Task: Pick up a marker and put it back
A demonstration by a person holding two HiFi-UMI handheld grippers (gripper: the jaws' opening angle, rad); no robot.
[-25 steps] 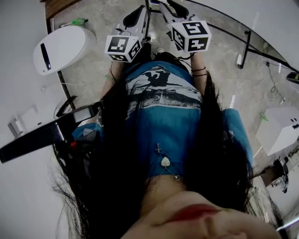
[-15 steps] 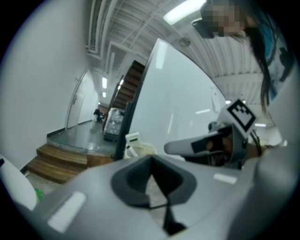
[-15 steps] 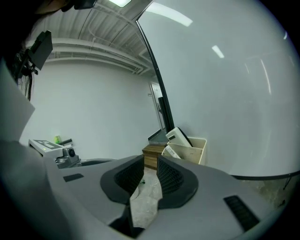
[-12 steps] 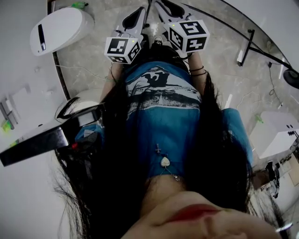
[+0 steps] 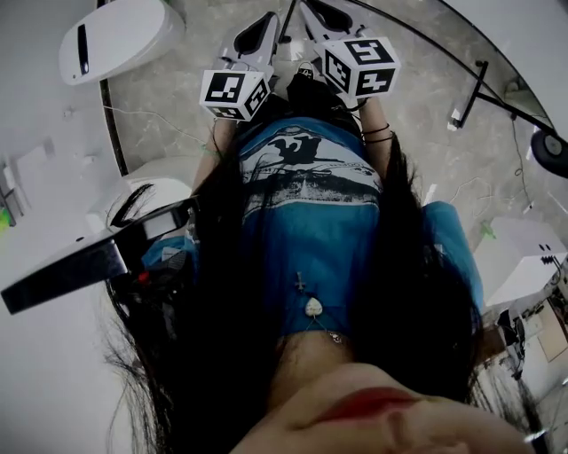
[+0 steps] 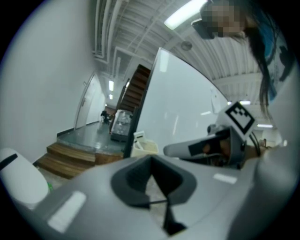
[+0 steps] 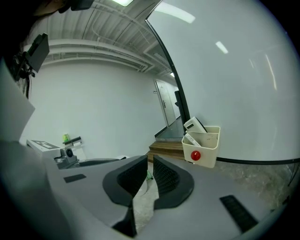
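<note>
No marker shows clearly in any view. A cream holder (image 7: 202, 146) with a red button hangs on the whiteboard (image 7: 234, 84) and holds white items. In the head view both grippers are held out in front of the person's chest, over the stone floor. My left gripper (image 5: 269, 19) has its fingertips touching, with nothing in them. My right gripper (image 5: 312, 9) has just been closing its jaws; a narrow gap stays between its pads (image 7: 164, 176) and only floor and a small green speck (image 7: 149, 176) show through it. The left gripper view catches the right gripper (image 6: 220, 143) alongside.
A white rounded device (image 5: 115, 35) stands on the floor at the upper left. A curved dark rail (image 5: 461, 53) runs along the whiteboard's foot. Wooden steps (image 6: 70, 159) and a staircase (image 6: 136, 89) lie ahead on the left. A white box (image 5: 524, 257) sits at the right.
In the head view the white rounded device and the floor have slid upward and the rail has shifted, so the person has moved across the room. Both grippers stay side by side.
</note>
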